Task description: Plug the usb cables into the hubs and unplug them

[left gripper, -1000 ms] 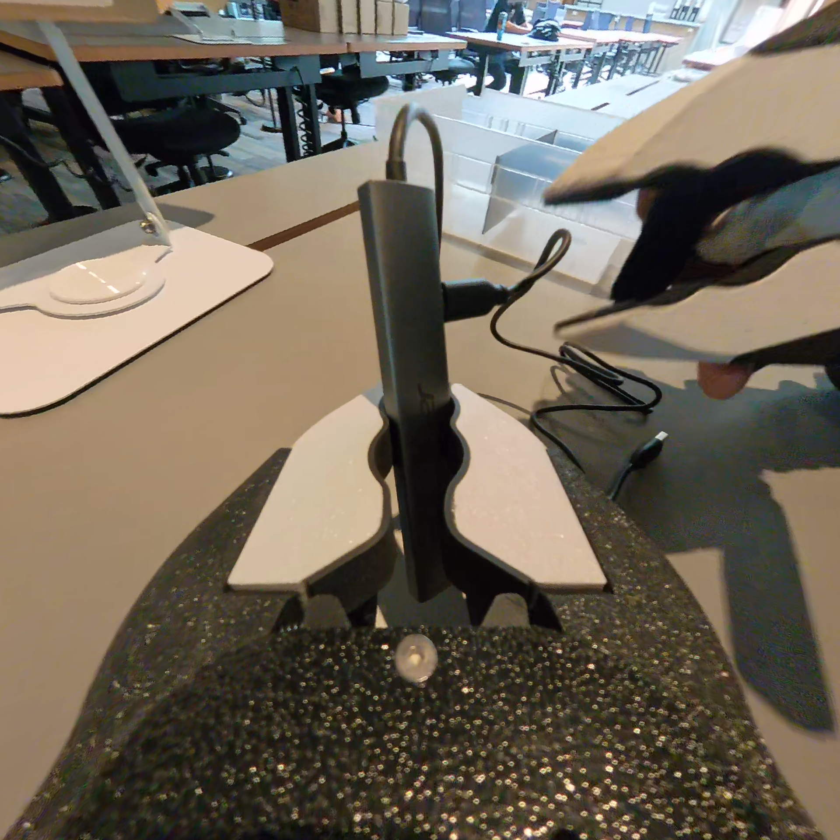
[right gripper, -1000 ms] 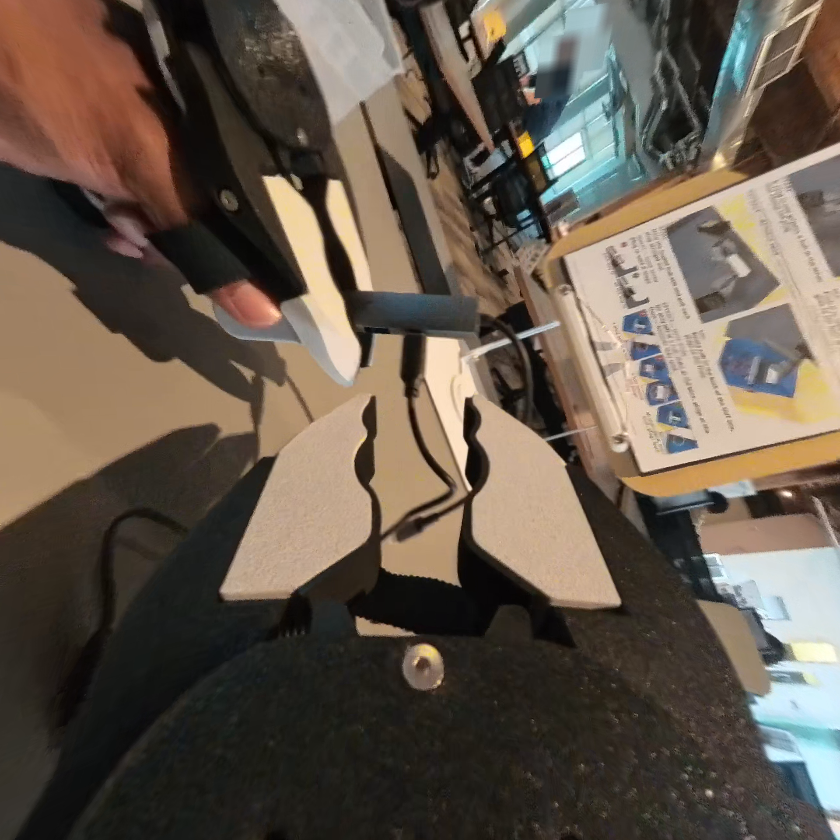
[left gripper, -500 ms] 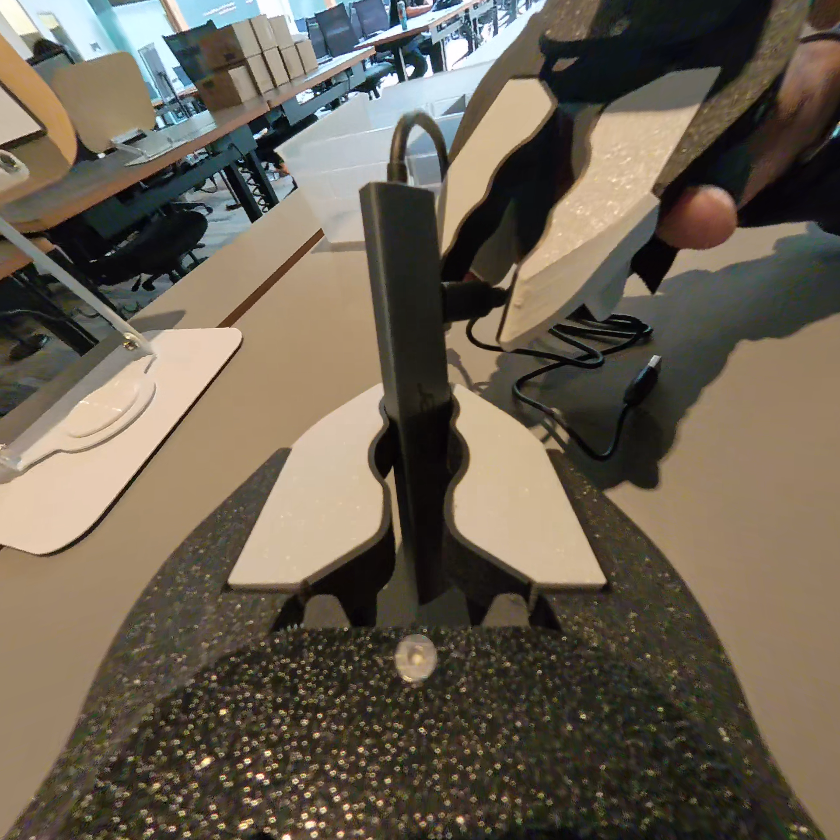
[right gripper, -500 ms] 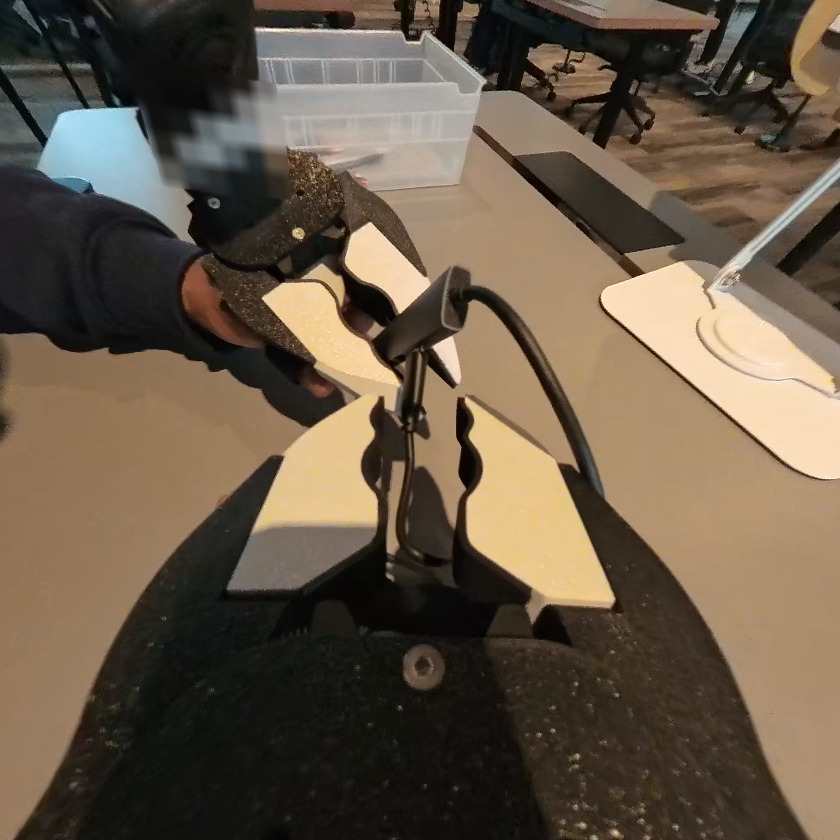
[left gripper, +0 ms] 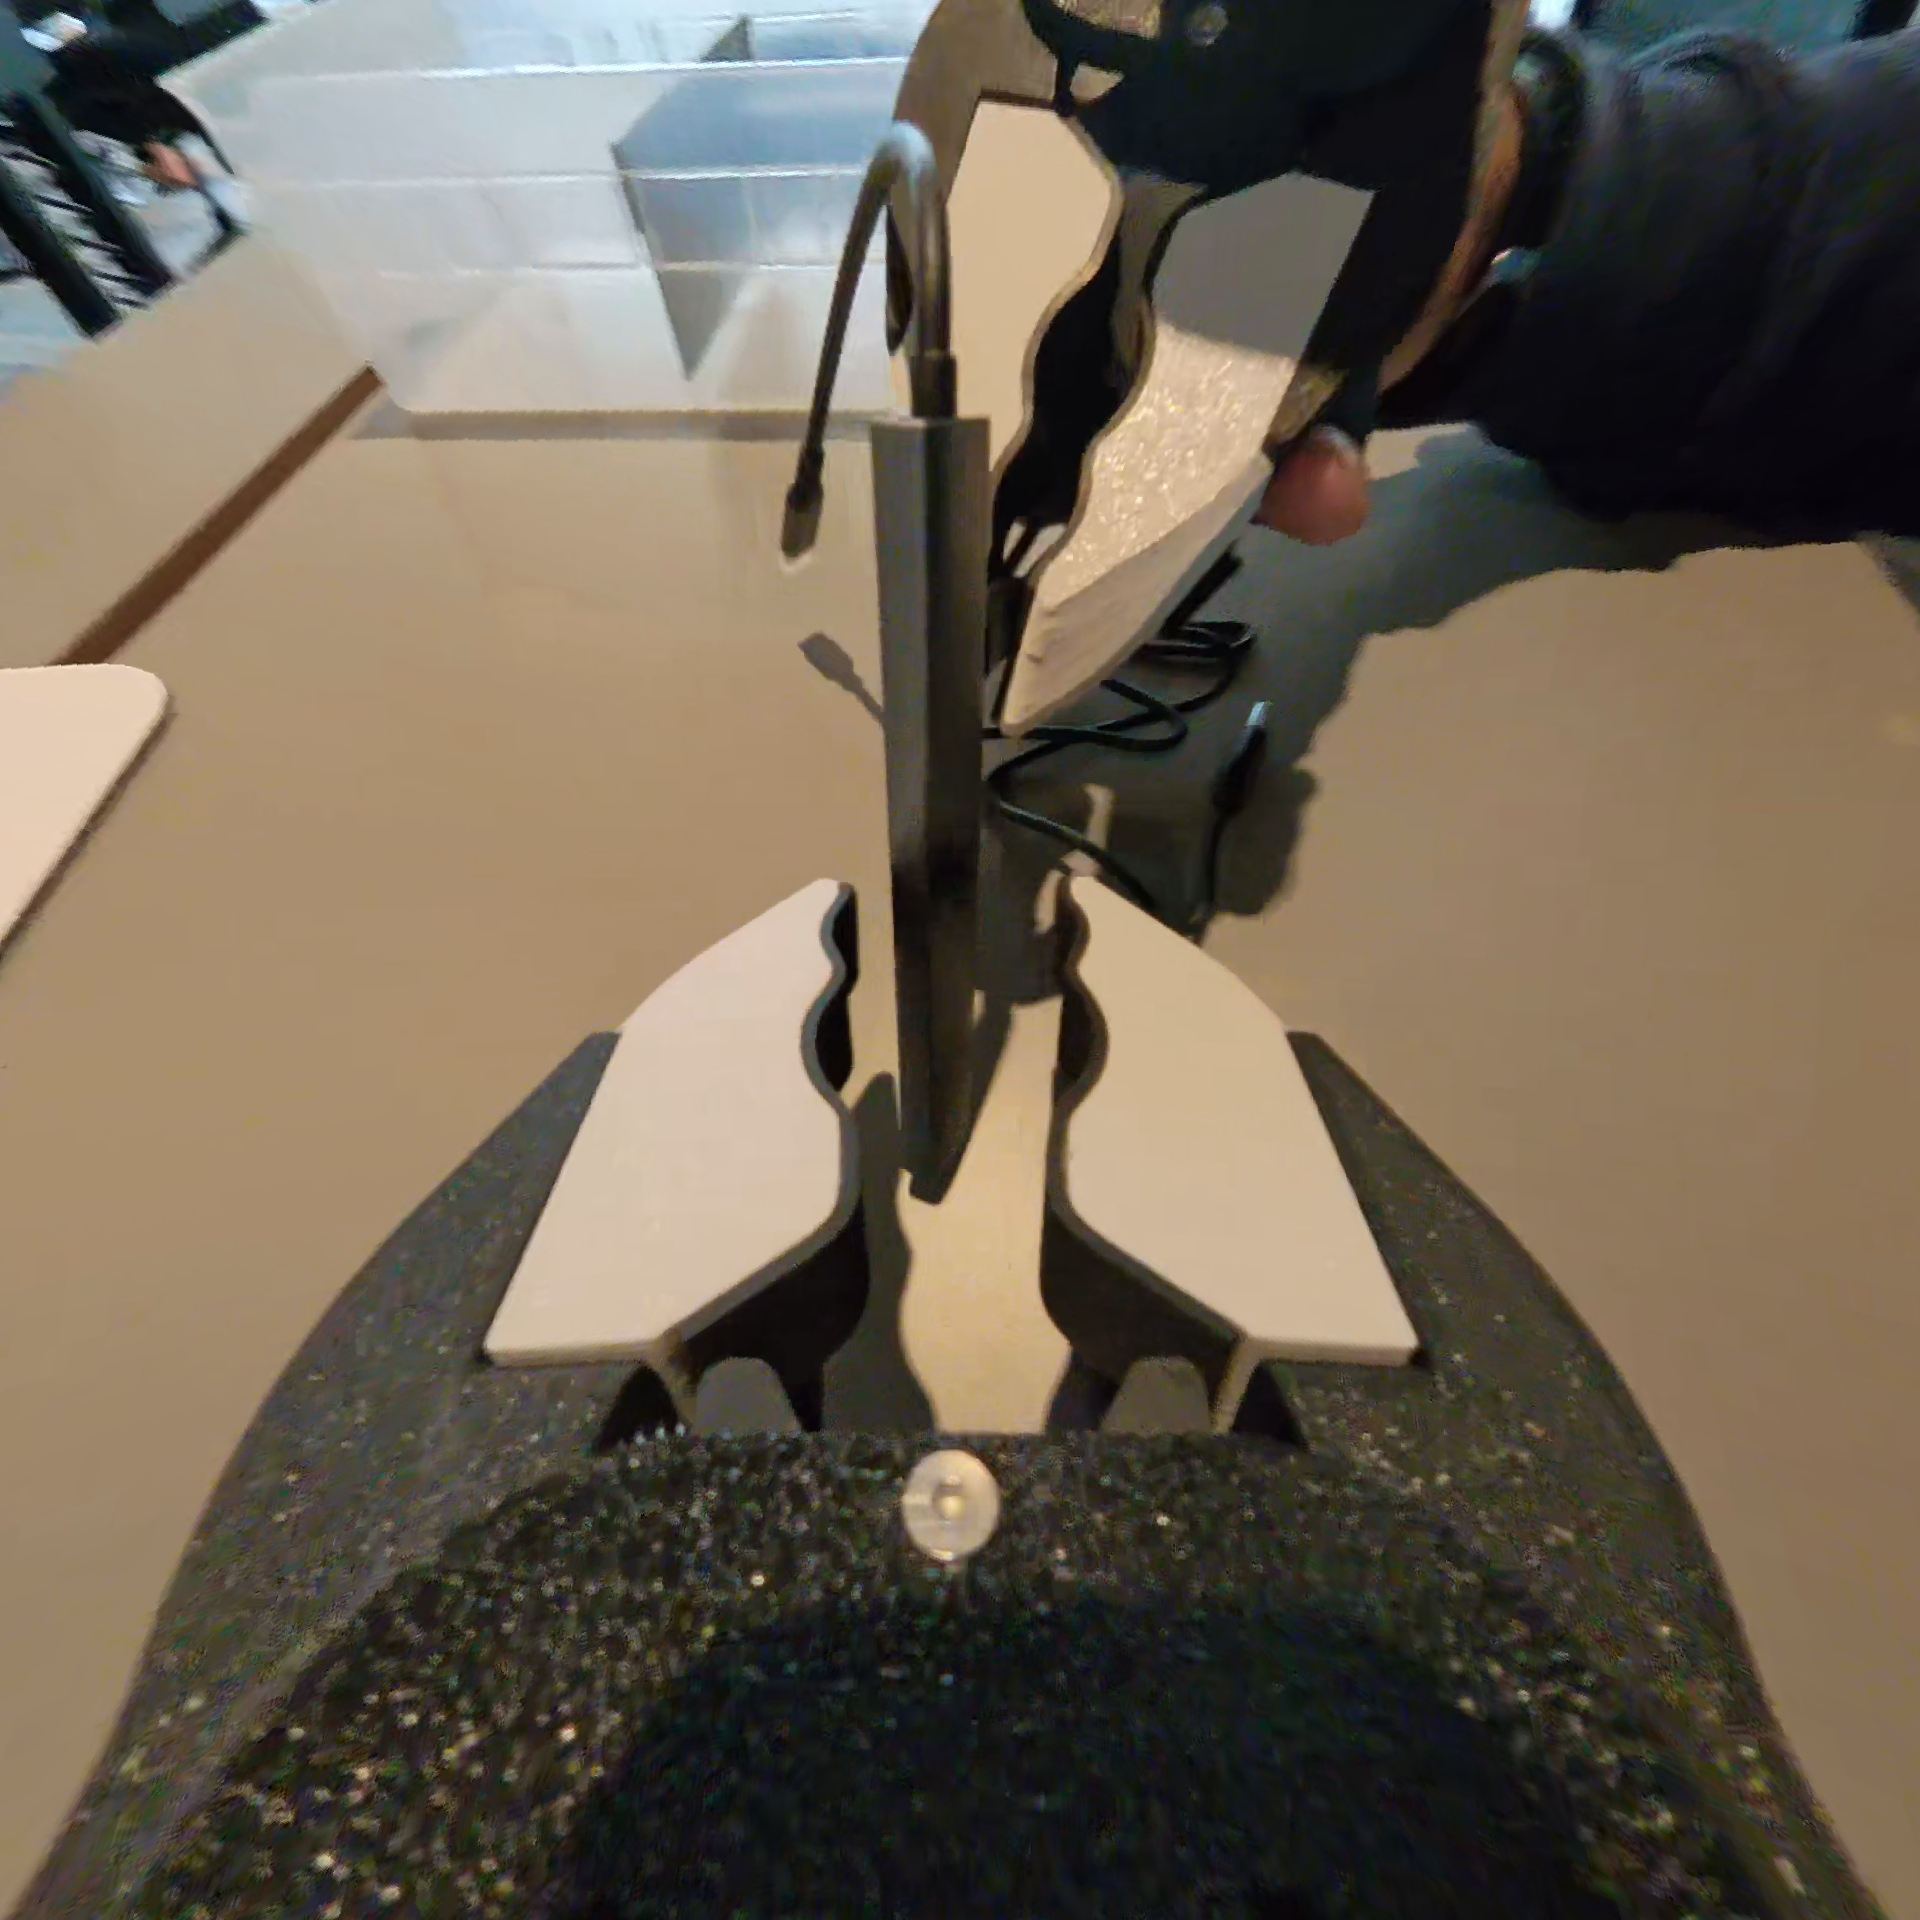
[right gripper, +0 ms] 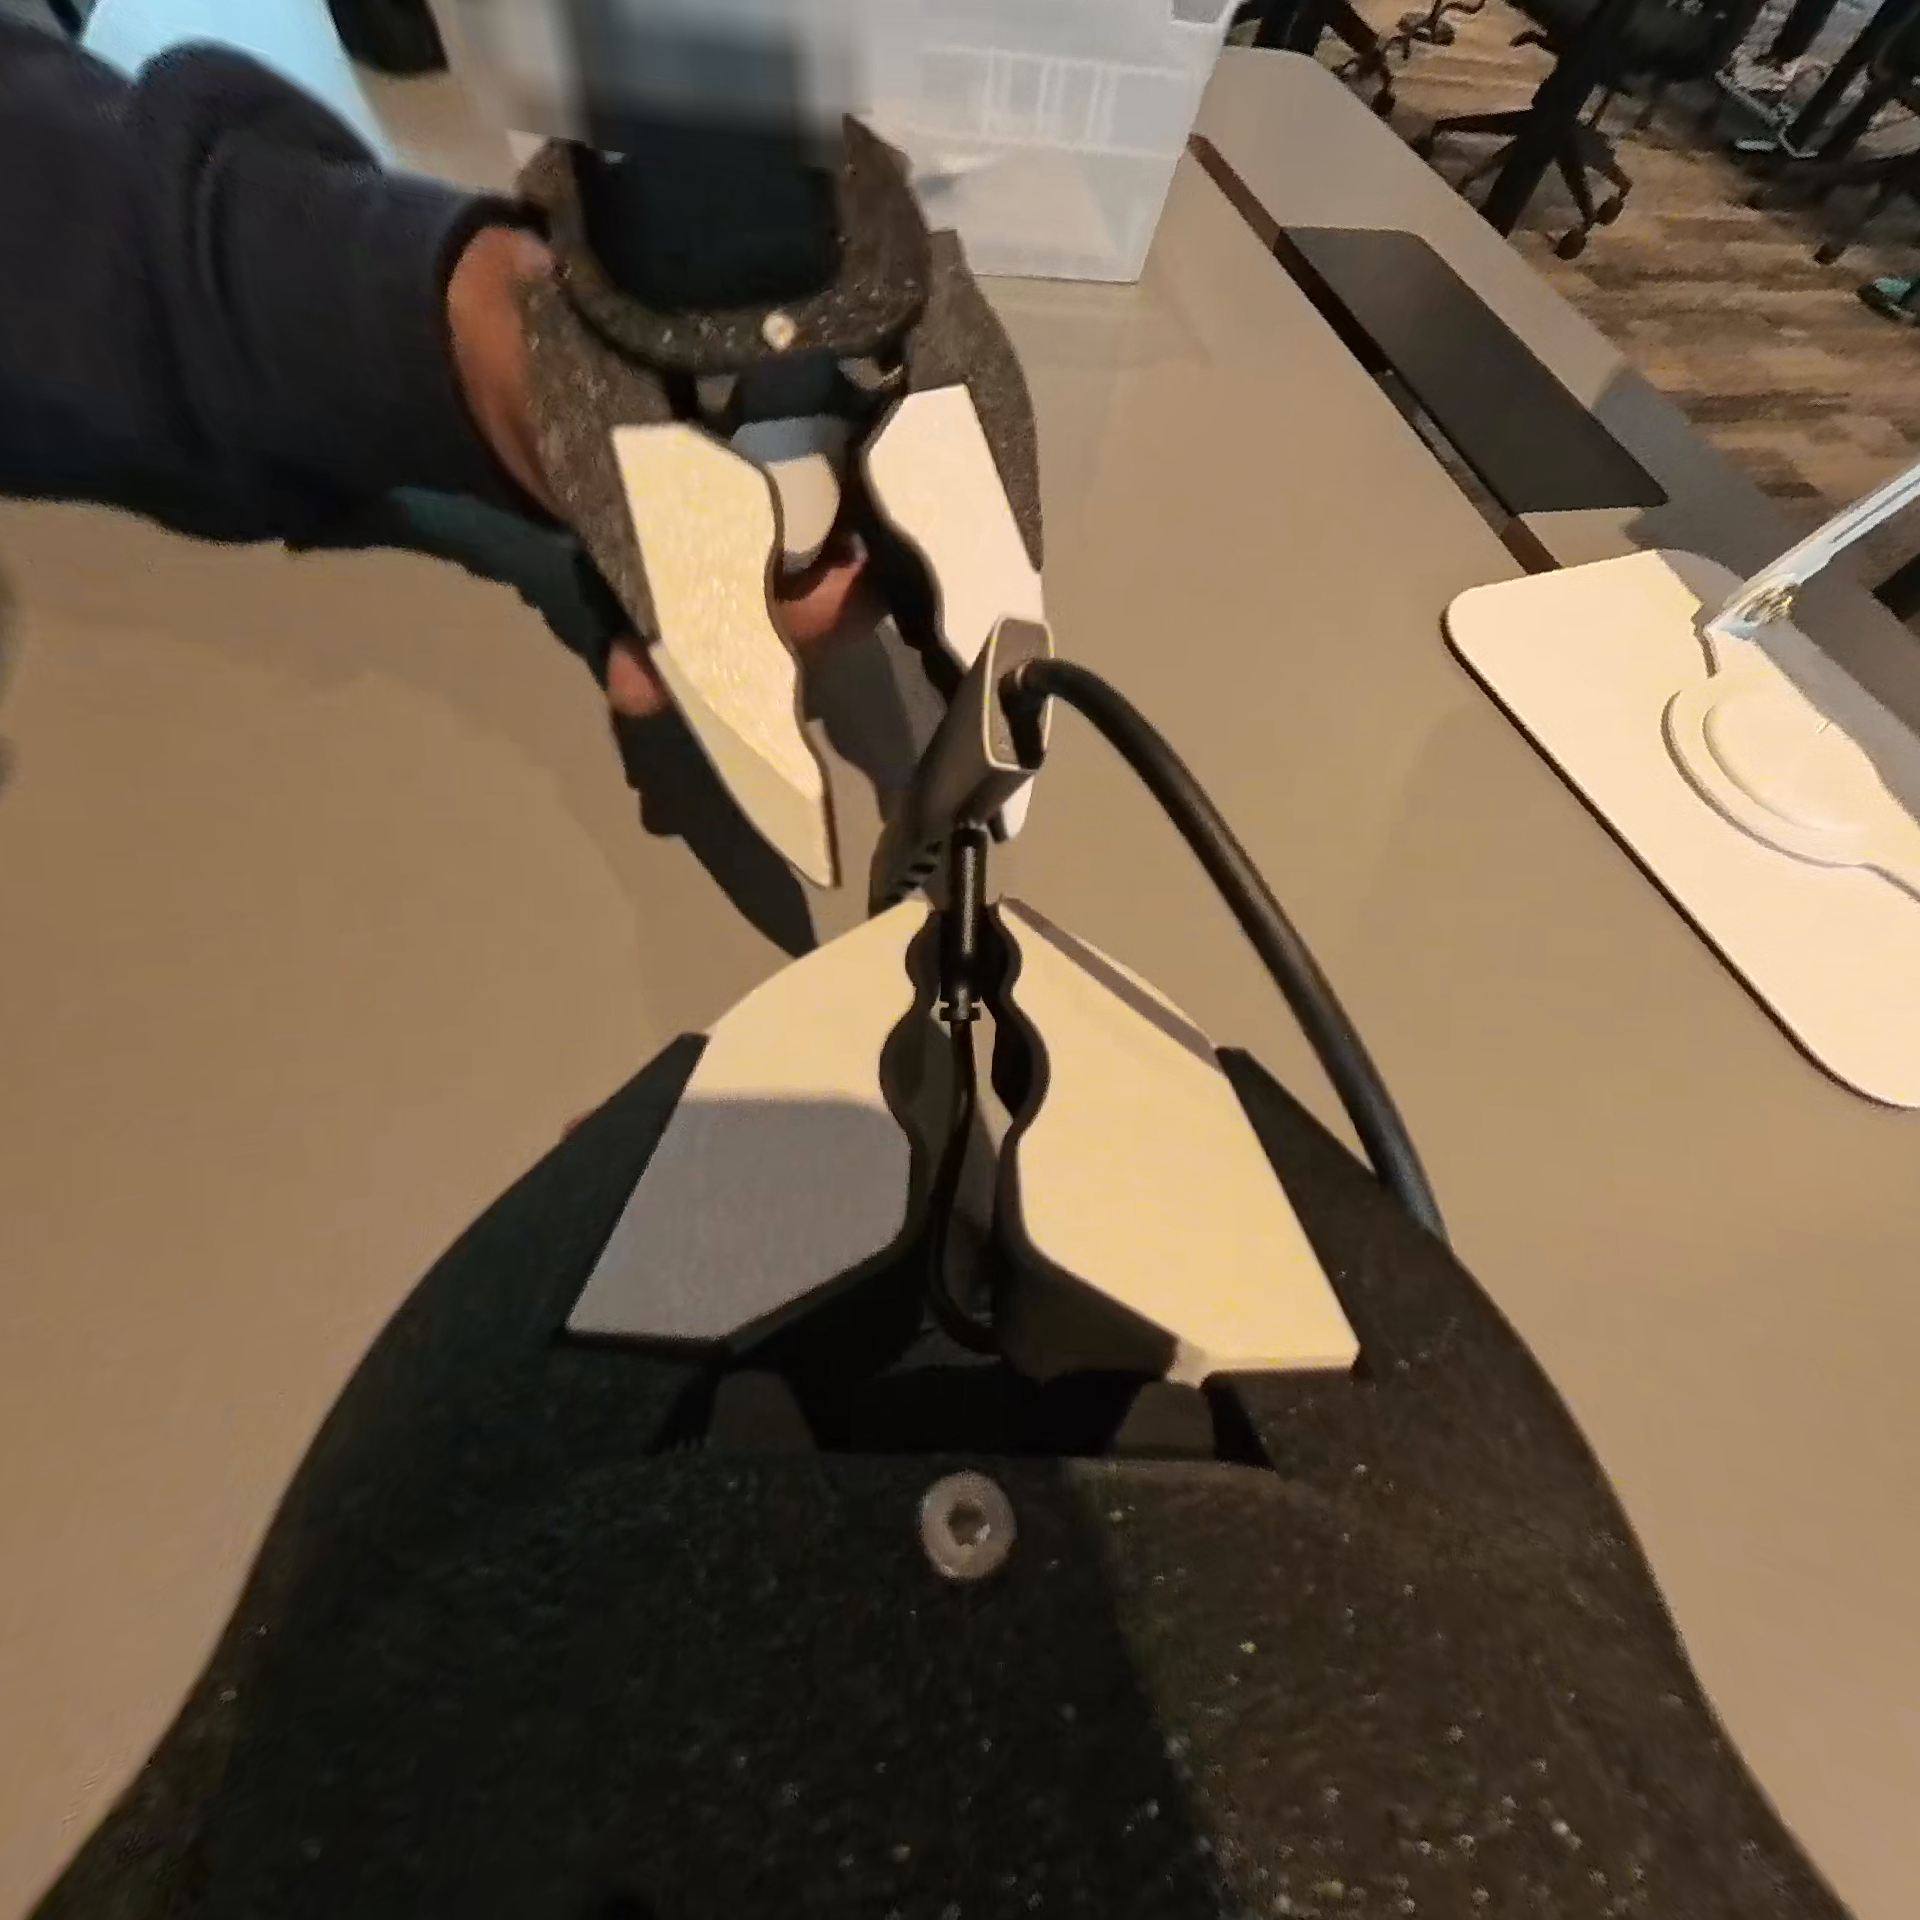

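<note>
The grey USB hub (left gripper: 930, 790) is seen upright above the beige table (left gripper: 436, 790), well off its surface, w/ its lower end between the fingers of the left gripper (left gripper: 954, 914). That claw is spread apart: a gap shows on both sides of the hub in the left wrist view, so the hub is not pinched there; whether either pad is touched cannot be told. In the right wrist view the left gripper (right gripper: 914, 727) is seen opposite, fingers likewise apart around the hub (right gripper: 961, 764).

From the hub's top end a thick black lead (left gripper: 914, 218) is arched over, w/ its free end hanging at the hub's left. In the right wrist view the same lead (right gripper: 1236, 904) is curved down to the right.

A black USB plug (right gripper: 964, 925) is seated in the hub's side port, and the right gripper (right gripper: 961, 920) is clamped together on it, w/ its thin cable (right gripper: 951, 1174) trailing back between the fingers. In the left wrist view the right gripper (left gripper: 1049, 634) is seen just right of the hub, held by a hand (left gripper: 1309, 488) in a dark sleeve.

Loose coils of thin black cable (left gripper: 1101, 727) are lying on the table behind the hub, w/ a free plug (left gripper: 1242, 753) beside them.

Farther off, a clear plastic bin (left gripper: 582, 229) is set at the table's far edge, and a white lamp base (right gripper: 1704, 790) is seen at the right in the right wrist view.
</note>
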`<state>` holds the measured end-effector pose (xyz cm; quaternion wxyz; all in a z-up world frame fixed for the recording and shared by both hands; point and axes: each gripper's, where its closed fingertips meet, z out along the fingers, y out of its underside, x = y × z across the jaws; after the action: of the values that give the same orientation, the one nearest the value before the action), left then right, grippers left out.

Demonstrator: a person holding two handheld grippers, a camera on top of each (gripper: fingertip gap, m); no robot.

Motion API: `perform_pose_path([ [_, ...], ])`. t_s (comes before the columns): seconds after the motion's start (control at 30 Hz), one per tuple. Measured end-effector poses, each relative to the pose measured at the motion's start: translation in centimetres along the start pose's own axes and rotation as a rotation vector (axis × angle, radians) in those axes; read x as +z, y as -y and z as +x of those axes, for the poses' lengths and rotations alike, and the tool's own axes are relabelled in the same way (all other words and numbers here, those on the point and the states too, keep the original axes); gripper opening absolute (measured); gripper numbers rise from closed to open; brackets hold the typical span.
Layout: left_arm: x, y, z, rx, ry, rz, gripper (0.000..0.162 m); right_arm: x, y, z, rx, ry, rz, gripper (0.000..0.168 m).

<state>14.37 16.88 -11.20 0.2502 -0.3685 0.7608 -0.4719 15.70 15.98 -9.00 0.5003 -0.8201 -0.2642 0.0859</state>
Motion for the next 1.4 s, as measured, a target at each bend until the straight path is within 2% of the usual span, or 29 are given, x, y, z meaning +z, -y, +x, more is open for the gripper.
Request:
perform_pose_path([
  [0.07, -0.3, 0.3, 0.4, -0.048, -0.057, 0.028, 0.041, -0.2, -0.1, -0.3, -0.045, 0.012, -0.005, 0.006],
  [0.2, 0.1, 0.3, 1.2, -0.038, -0.093, 0.029, 0.041, -0.3, -0.1, -1.3, -0.111, 0.052, -0.004, 0.006],
  [0.3, 0.3, 0.4, 2.1, 0.025, -0.116, 0.033, 0.032, -0.2, -0.1, -1.8, -0.136, 0.064, -0.007, 0.006],
  [0.43, 0.4, 0.8, 2.4, 0.060, -0.110, 0.056, 0.012, -0.2, -0.1, -2.1, -0.148, 0.077, -0.013, 0.006],
  [0.57, 0.2, 1.1, 2.5, 0.047, -0.124, 0.075, 0.010, -0.2, 0.1, -2.3, -0.157, 0.070, -0.016, 0.006],
  [0.8, -0.9, 3.3, 2.4, -0.237, -0.240, 0.229, 0.009, -0.8, 1.7, -1.8, 0.036, 0.104, 0.065, 0.006],
  [0.93, -1.0, 3.7, 2.6, -0.288, -0.287, 0.265, 0.009, -1.3, 1.3, -1.8, 0.015, 0.113, 0.021, 0.006],
  [1.0, -2.3, 4.8, 1.8, -0.361, -0.309, 0.364, 0.009, -1.8, 0.1, -0.8, -0.046, 0.056, -0.060, 0.006],
  [1.13, -3.7, 4.2, -0.4, -0.330, -0.202, 0.354, 0.009, -3.3, 0.7, 0.7, 0.003, 0.029, 0.019, 0.006],
  [1.27, -3.3, 3.4, -1.7, -0.324, -0.109, 0.351, 0.009, -3.8, 0.4, 1.2, -0.038, -0.002, 0.000, 0.006],
  [1.4, -3.2, 2.9, -2.7, -0.300, -0.024, 0.331, 0.009, -4.2, -2.4, 0.9, -0.180, -0.002, -0.178, 0.006],
])
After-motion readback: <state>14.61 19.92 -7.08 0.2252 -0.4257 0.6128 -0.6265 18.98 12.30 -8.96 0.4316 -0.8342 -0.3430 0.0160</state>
